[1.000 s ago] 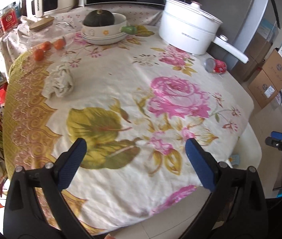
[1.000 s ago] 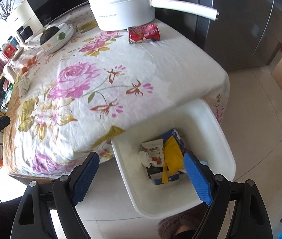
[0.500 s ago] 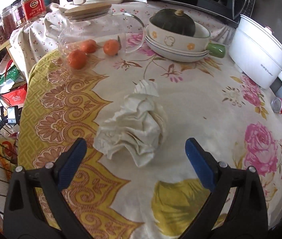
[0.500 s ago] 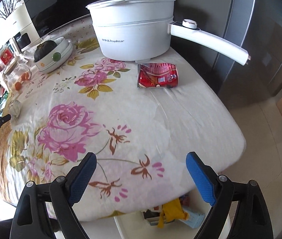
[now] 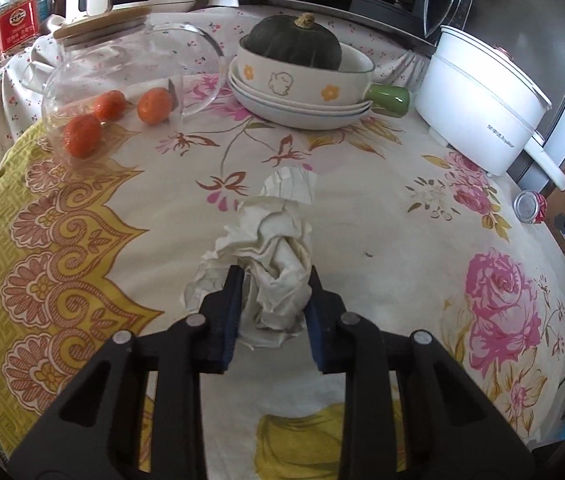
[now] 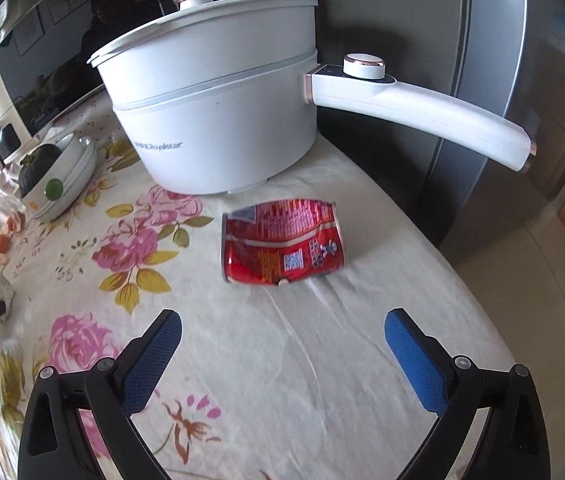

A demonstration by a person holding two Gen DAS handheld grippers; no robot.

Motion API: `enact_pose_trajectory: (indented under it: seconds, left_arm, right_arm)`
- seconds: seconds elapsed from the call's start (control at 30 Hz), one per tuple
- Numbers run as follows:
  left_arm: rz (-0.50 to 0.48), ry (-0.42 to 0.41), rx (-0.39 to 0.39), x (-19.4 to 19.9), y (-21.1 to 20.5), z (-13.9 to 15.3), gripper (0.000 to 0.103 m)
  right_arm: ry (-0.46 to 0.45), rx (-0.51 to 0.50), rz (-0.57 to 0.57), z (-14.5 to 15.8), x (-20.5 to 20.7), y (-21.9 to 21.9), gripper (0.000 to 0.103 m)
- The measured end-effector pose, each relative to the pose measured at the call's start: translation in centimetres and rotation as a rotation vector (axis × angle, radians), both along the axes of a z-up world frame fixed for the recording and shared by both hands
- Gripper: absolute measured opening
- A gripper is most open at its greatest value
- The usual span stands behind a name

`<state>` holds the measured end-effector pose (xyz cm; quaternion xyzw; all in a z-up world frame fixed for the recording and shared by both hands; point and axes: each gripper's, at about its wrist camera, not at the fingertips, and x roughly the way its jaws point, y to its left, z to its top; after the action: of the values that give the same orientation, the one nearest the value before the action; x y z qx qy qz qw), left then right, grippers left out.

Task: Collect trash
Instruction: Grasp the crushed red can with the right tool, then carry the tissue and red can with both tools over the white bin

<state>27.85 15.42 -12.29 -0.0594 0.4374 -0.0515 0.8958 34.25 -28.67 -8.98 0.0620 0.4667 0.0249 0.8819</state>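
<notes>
A crumpled white paper [image 5: 278,216] lies on the flowered tablecloth [image 5: 362,240] in the left wrist view. My left gripper [image 5: 275,276] is closing on it, and both blue pads press into its near side. A crushed red can [image 6: 282,246] lies on its side close to the white pot in the right wrist view, and it also shows small at the table's far right as the can [image 5: 530,207]. My right gripper [image 6: 282,320] hovers just short of the can. Its jaws are opening wide and nothing is between them.
A white electric pot [image 6: 218,120] stands right behind the can, its long handle [image 6: 422,112] reaching out above the table edge. Stacked bowls holding a dark squash [image 5: 302,76] and a glass jug with oranges [image 5: 122,80] sit at the back. Floor and a steel fridge [image 6: 522,80] lie to the right.
My left gripper came over the crumpled paper and shut on it. My right gripper left the white bin, moved over the table toward the red can, and its jaws widened.
</notes>
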Motion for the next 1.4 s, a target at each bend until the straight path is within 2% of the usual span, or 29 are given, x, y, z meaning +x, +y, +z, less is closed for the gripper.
enact_pose_trajectory:
  seconds: [0.37,0.5,0.53,0.6,0.67,1.07,1.4]
  left_arm:
    - [-0.107,0.004,-0.002,0.2,-4.9,0.2,0.031]
    - [-0.118,0.018,0.019,0.1,-5.8,-0.2,0.031]
    - [-0.117,0.020,0.020,0.1,-5.9,-0.2,0.031]
    - [-0.112,0.025,0.015,-0.1,-6.0,0.0,0.031]
    - [-0.114,0.028,0.006,-0.4,-6.3,0.4,0.031]
    - [-0.180,0.009,0.028,-4.6,-10.2,4.9,0.031]
    - [-0.213,-0.003,-0.015,-9.9,-12.6,7.7,0.031]
  right_arm:
    - [0.025,-0.054,-0.014,-3.3,4.3,0.5,0.103]
    - [0.018,-0.034,-0.010,-3.7,4.9,0.6,0.103]
    - [0.013,-0.031,-0.011,-3.6,5.0,0.7,0.101]
    - [0.009,-0.041,-0.018,-3.3,4.9,0.8,0.086]
    - [0.005,-0.040,-0.012,-2.9,4.6,1.0,0.086]
    - [-0.025,-0.078,0.087,2.0,-2.1,3.3,0.086]
    - [-0.042,-0.055,0.130,5.3,-9.8,3.5,0.086]
